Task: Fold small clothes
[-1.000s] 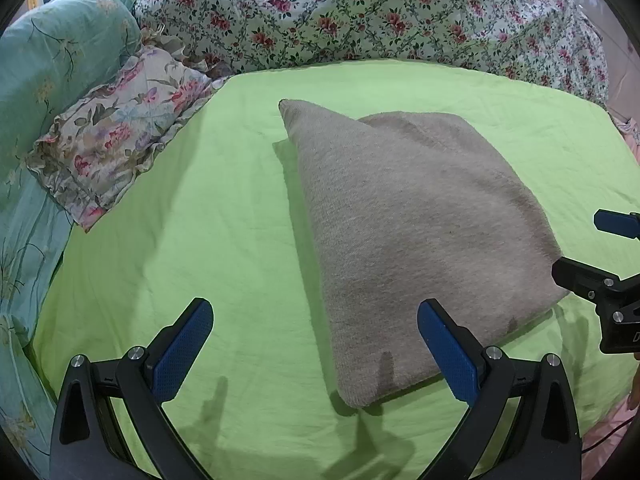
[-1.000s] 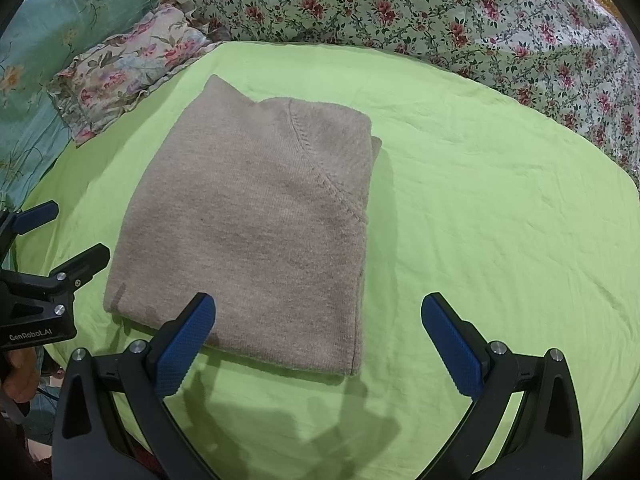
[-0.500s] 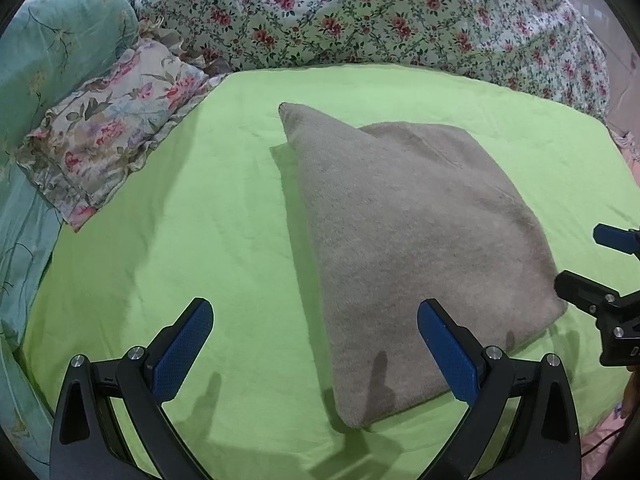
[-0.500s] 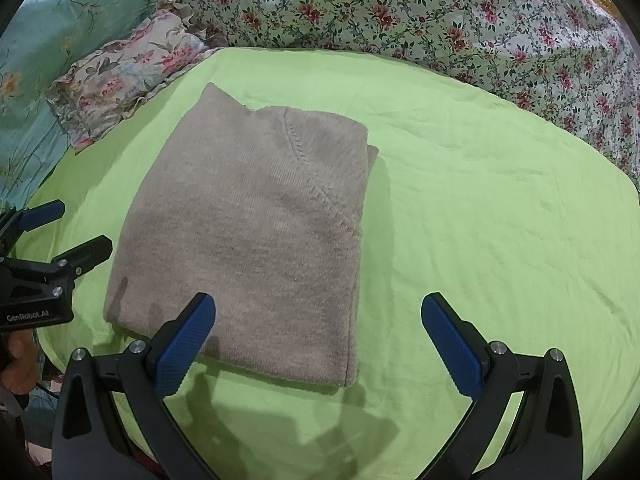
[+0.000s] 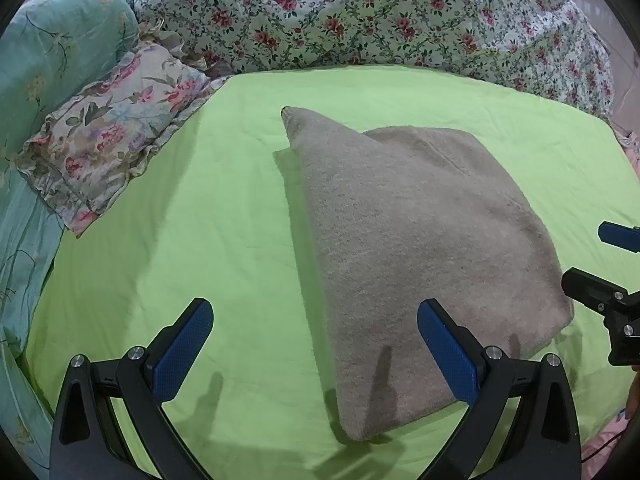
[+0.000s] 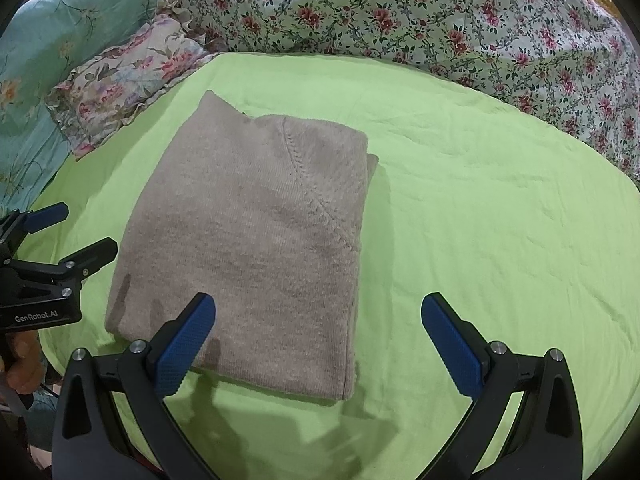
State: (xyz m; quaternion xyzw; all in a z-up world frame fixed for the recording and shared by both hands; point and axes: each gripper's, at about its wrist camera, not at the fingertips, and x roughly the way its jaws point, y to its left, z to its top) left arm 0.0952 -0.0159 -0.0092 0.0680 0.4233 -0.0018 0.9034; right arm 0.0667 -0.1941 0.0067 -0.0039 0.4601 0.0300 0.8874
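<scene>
Since the earlier frames both cameras have drawn back a little from the bed, so the folded beige sweater [image 5: 420, 248] sits slightly farther up in each view, while the garment itself lies as it did. It rests flat on the green sheet [image 5: 192, 240], folded into a thick, roughly rectangular bundle, with one corner pointing to the far side toward the floral quilt [image 5: 360, 12]. In the right wrist view a diagonal knitted seam runs across its top layer. The left gripper [image 5: 316, 344] hovers near the bundle's near left edge, its blue-padded fingers spread wide and holding nothing. The right gripper [image 6: 318, 340] hovers over the near right edge, fingers likewise wide apart and empty. A floral pillow [image 5: 112, 136] lies at the far left beside a teal pillow [image 5: 52, 48], well apart from the sweater.
</scene>
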